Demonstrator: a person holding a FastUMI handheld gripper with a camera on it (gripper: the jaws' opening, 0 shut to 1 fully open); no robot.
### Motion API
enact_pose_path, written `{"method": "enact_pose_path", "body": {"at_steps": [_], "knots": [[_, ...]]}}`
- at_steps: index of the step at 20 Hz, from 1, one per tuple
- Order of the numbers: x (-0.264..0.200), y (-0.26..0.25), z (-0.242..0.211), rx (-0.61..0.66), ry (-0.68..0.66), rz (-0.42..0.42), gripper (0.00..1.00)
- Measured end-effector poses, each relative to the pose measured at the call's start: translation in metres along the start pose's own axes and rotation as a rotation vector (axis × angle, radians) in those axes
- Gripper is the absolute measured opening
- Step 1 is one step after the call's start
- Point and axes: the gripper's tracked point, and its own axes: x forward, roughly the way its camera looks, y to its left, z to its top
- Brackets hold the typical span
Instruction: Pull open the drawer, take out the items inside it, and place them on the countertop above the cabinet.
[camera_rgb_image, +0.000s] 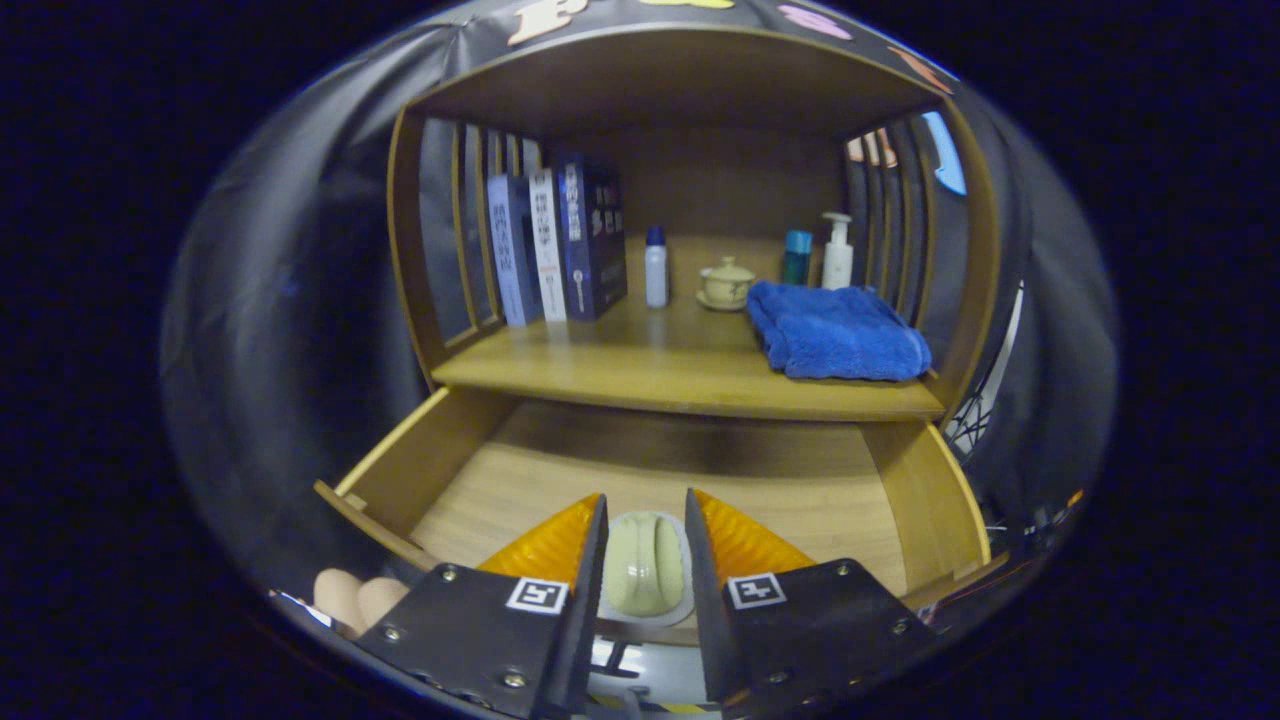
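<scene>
The drawer (440, 470) stands pulled open across the lower half of the frame, its wooden floor bare towards the back. Down at bottom centre, the gripper (645, 540) has its two orange-faced fingers (548, 548) spread on either side of a pale green ceramic piece (643, 563) sitting on a white dish (655, 612) at the drawer's front. The piece sits right between the fingers, with a narrow gap visible on each side, so the gripper reads as released, not pressing on it. At lower left, just beside the drawer's front corner, fingertips of a hand (355, 598) peek in.

Above the drawer, the countertop (650, 370) runs across mid-frame. On it, upper left, a row of books (555, 245) stands upright. At centre a small white bottle (656, 266) stands beside a lidded cup on a saucer (727, 284). To the right lies a folded blue towel (835, 330), with a teal bottle (797, 256) and a white pump bottle (837, 251) behind it.
</scene>
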Motion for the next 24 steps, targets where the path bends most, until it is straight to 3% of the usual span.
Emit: {"method": "enact_pose_path", "body": {"at_steps": [6, 11, 13, 15, 16, 24], "knots": [[0.049, 0.005, -0.037, -0.054, 0.233, 0.024, 0.44], [0.069, 0.004, -0.058, -0.072, 0.318, 0.015, 0.44], [0.074, 0.006, -0.066, -0.053, 0.346, 0.017, 0.24], [0.074, 0.005, -0.065, -0.042, 0.331, 0.012, 0.25], [0.074, 0.006, -0.064, -0.033, 0.327, 0.016, 0.17], [0.045, 0.006, -0.004, 0.02, 0.153, 0.02, 0.17]]}}
